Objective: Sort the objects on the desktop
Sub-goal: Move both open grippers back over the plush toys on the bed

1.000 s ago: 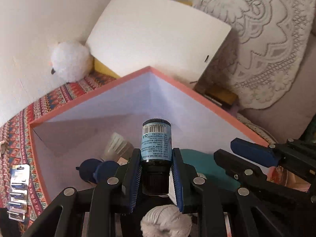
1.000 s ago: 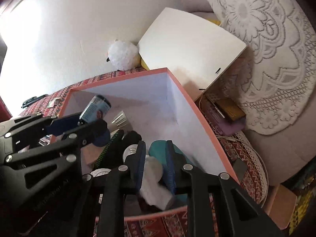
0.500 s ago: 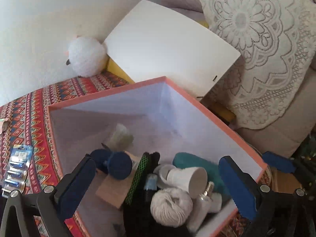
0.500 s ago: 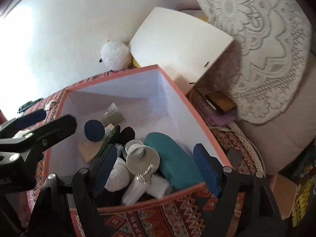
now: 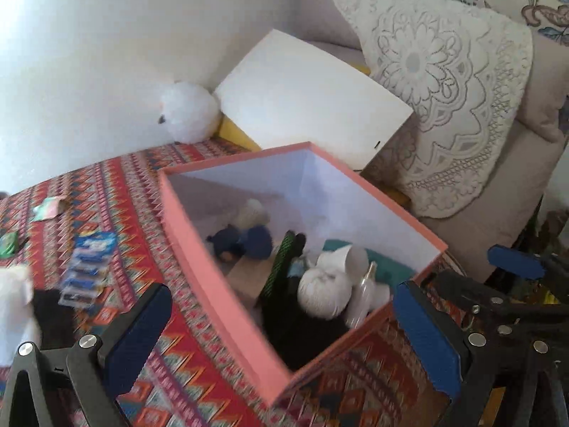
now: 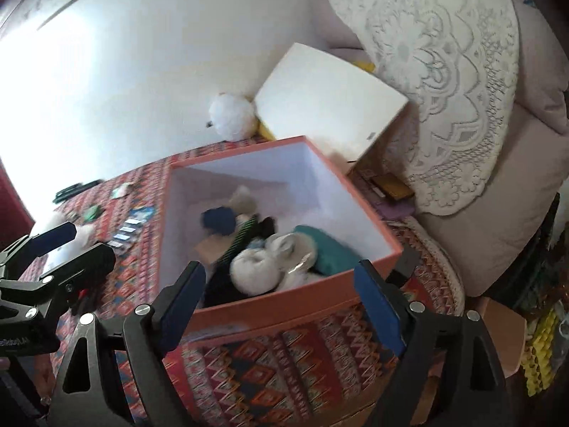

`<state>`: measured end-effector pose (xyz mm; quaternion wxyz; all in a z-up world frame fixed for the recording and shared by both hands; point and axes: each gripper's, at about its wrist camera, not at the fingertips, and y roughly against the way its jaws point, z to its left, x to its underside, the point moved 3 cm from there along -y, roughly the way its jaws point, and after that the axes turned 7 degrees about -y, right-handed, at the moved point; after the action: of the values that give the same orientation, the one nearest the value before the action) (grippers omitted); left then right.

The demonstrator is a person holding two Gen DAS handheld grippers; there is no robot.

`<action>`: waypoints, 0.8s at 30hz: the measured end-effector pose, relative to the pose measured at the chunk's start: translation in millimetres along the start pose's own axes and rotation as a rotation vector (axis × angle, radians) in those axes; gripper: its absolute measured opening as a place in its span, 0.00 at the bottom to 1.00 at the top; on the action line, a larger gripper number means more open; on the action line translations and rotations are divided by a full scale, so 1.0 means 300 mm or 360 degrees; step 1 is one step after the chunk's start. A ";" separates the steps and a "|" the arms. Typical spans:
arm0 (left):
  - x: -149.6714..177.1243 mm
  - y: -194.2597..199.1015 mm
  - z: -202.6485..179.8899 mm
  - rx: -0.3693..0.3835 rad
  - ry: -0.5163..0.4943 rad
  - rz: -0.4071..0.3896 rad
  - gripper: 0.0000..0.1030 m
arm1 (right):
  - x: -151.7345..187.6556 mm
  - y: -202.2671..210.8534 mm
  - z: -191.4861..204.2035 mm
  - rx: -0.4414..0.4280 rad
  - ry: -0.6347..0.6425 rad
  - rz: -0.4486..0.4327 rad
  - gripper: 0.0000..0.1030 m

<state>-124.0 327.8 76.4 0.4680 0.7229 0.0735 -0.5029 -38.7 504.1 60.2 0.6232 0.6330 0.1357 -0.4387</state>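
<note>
Both the left gripper (image 5: 284, 323) and right gripper (image 6: 281, 300) hover spread wide and empty near the pink box (image 5: 213, 284).

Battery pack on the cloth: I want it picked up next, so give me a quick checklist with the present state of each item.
1. Left gripper empty and open: ok.
2. Right gripper empty and open: ok.
3. Battery pack in view and uncovered on the patterned cloth: ok.
4. Pack clear of neighbours: cannot tell; a dark object and a white fluffy object lie close beside it, and the picture is blurred.
5. Room left in the pink box: ok, the far corner is bare.
</note>
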 end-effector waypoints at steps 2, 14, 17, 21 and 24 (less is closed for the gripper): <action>0.042 0.043 0.037 -0.0017 0.0014 0.0007 1.00 | 0.033 0.008 0.056 -0.0032 0.0041 0.0021 0.86; 0.481 0.163 0.421 -0.0244 0.0295 0.0226 1.00 | 0.264 -0.096 0.483 -0.0285 0.0279 0.0251 0.86; 0.590 0.174 0.528 -0.0344 0.0358 0.0281 1.00 | 0.322 -0.153 0.594 -0.0336 0.0314 0.0322 0.86; 0.691 0.181 0.670 -0.0458 0.0466 0.0326 1.00 | 0.387 -0.247 0.753 -0.0392 0.0376 0.0415 0.86; 0.739 0.188 0.778 -0.0519 0.0562 0.0325 1.00 | 0.395 -0.321 0.876 -0.0436 0.0421 0.0444 0.85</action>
<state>-138.0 40.7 -79.1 0.6065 0.7182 0.1610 -0.3006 -141.0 238.9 -47.7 0.7347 0.6071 0.1857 -0.2391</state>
